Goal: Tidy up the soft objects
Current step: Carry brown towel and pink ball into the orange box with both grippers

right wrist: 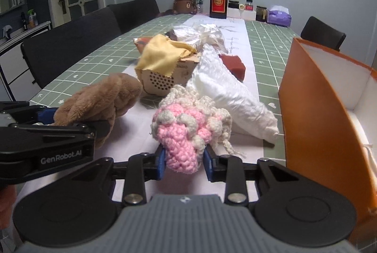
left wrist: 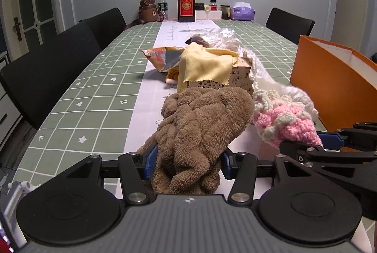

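Both grippers point forward and somewhat downward over the near end of the table [left wrist: 94,93], side by side. The left gripper [left wrist: 187,164] has its blue pads pressed into a bunched brown towel [left wrist: 202,126], which bulges up and forward out of the jaws. The right gripper [right wrist: 183,162] is clamped on the pink end of a pink and cream knitted piece [right wrist: 188,123], just right of the towel; a cream cord from it trails onto the tabletop.

Straight beyond them lies a heap: a yellow cloth [left wrist: 205,64] draped over a small wooden box [right wrist: 162,78] with round holes in its front, a white fluffy bundle [right wrist: 226,90] running near to far on its right, crumpled clear plastic [left wrist: 223,37] behind, a torn colourful packet [left wrist: 160,57] at the left and a dark red block [right wrist: 233,64] at the far right. An open orange box [right wrist: 313,116] with a white inside stands close on the right, near the knitted piece. Black chairs [left wrist: 47,69] line the left side, and at the far end stand a brown bottle [left wrist: 186,3] with a red label, a clear water bottle, a bear-shaped flask, small jars and a purple tissue pack [left wrist: 243,11].

The lower folds of the towel are hidden behind the gripper body, and the orange box is cut off at the right edge; its contents cannot be made out
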